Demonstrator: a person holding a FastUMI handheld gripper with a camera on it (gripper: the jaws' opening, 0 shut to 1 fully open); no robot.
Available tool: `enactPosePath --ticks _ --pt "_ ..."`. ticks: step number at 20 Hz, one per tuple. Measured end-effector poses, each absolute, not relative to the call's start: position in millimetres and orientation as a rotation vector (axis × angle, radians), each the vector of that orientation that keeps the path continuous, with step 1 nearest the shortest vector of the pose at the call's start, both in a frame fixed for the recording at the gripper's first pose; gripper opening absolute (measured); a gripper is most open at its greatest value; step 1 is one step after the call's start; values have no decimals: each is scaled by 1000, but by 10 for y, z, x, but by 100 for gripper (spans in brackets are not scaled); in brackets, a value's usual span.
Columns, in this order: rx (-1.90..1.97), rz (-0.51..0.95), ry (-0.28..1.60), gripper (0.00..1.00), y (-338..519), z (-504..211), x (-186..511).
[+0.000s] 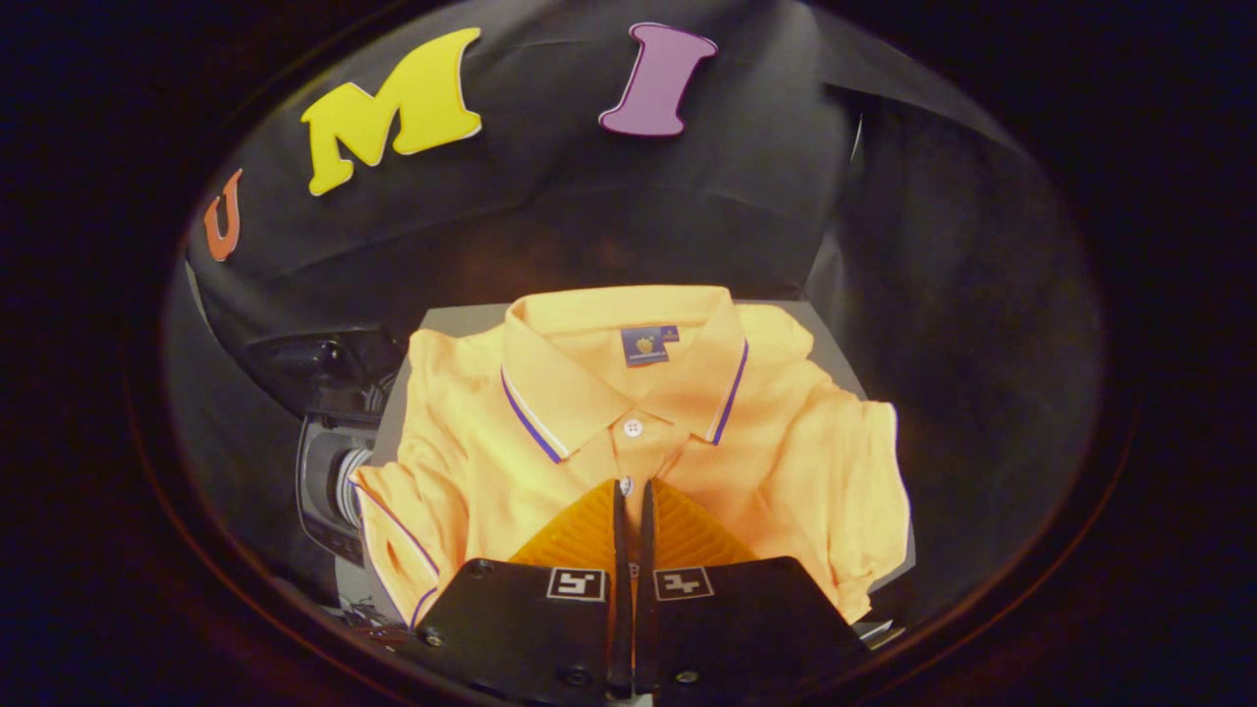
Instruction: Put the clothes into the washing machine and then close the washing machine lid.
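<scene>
The orange polo shirt (628,422) lies folded, front up, on a grey board (462,319), with its collar on the far side and its hem toward the tongs. Its long axis runs straight away from the fingers, so the button placket lines up almost exactly with the slit between them.

The tongs (633,496) sit low over the shirt's chest, tips just below the second button. The two fingers (589,530) are drawn nearly together, with only a thin gap between them. Whether a pinch of fabric is caught in that gap I cannot tell; the cloth at the tips shows no clear bunching or lift, and the shirt lies flat.

To the left of the board, partly under the shirt's left sleeve, stands a dark, rounded piece of equipment (329,432) with a grey drum-like part. It may belong to the washing machine, but I cannot say for sure, and no open tub or lid can be made out. Nothing is in any container yet.

By my reckoning the task is at its start: the shirt must first be gripped near the chest and lifted.
</scene>
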State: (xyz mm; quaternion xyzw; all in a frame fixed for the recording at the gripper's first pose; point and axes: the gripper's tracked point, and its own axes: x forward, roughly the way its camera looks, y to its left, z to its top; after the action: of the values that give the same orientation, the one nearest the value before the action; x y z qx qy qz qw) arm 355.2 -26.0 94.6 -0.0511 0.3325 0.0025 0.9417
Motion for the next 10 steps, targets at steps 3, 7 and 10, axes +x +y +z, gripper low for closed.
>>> enactPosePath --ticks 3,7,10 --pt "-66 39 645 5 -116 1230 3428" --pt "-13 100 603 5 136 1605 3295" --pt "-4 156 571 5 380 1859 3188"
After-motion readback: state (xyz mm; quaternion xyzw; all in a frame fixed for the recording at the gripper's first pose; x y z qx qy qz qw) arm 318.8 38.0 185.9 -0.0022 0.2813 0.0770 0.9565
